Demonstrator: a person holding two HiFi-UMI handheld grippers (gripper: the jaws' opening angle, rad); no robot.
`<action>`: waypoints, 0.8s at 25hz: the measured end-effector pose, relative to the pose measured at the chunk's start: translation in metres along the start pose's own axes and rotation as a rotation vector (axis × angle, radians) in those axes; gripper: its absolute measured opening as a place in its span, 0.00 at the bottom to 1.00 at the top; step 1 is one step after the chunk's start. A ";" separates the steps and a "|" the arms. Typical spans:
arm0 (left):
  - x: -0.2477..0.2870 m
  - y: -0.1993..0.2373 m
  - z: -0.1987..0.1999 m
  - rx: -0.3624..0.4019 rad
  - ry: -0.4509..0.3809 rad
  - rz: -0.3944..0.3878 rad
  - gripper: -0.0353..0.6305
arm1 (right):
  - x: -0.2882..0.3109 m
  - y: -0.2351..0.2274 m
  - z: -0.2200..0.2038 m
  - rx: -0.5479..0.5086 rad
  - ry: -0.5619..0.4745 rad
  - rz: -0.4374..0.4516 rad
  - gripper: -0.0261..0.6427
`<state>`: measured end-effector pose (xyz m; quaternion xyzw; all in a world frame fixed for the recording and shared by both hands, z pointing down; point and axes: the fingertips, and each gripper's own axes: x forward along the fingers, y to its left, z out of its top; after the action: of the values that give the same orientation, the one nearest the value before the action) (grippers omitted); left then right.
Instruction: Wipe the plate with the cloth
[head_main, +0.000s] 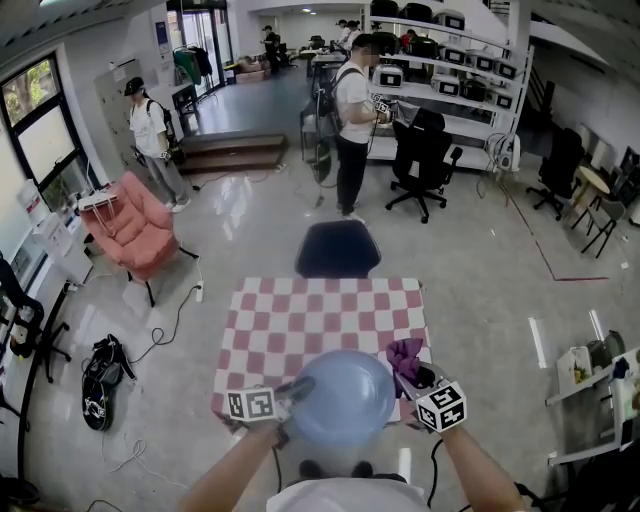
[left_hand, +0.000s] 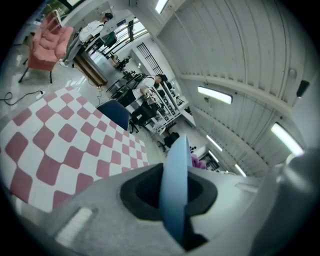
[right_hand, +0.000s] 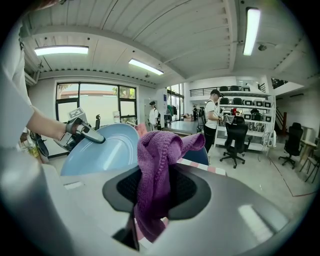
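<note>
A light blue plate (head_main: 343, 398) is held up over the near edge of the checkered table (head_main: 300, 320), tilted toward me. My left gripper (head_main: 290, 392) is shut on its left rim; in the left gripper view the plate (left_hand: 175, 187) shows edge-on between the jaws. My right gripper (head_main: 420, 380) is shut on a purple cloth (head_main: 404, 360), just right of the plate. In the right gripper view the cloth (right_hand: 155, 175) hangs bunched from the jaws, with the plate (right_hand: 102, 150) to the left and the left gripper (right_hand: 82, 131) clamped on its rim.
A dark blue chair (head_main: 337, 249) stands at the table's far side. A pink armchair (head_main: 130, 225) is at the left, a bag (head_main: 100, 380) and cables on the floor. People stand farther back near shelves (head_main: 450, 70) and black office chairs (head_main: 422, 160).
</note>
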<state>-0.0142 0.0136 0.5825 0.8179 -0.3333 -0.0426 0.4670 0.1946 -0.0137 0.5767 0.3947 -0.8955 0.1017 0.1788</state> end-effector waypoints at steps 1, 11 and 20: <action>0.000 0.000 -0.001 -0.005 0.001 -0.001 0.11 | 0.000 0.000 0.000 0.001 0.000 0.000 0.22; 0.002 0.009 -0.001 -0.029 0.014 0.008 0.11 | 0.007 -0.001 -0.006 0.000 0.020 -0.002 0.21; 0.007 0.013 0.000 -0.027 0.015 0.012 0.11 | 0.011 -0.006 -0.007 0.013 0.021 -0.005 0.21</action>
<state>-0.0150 0.0047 0.5941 0.8099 -0.3340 -0.0381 0.4807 0.1934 -0.0226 0.5880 0.3971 -0.8918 0.1112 0.1861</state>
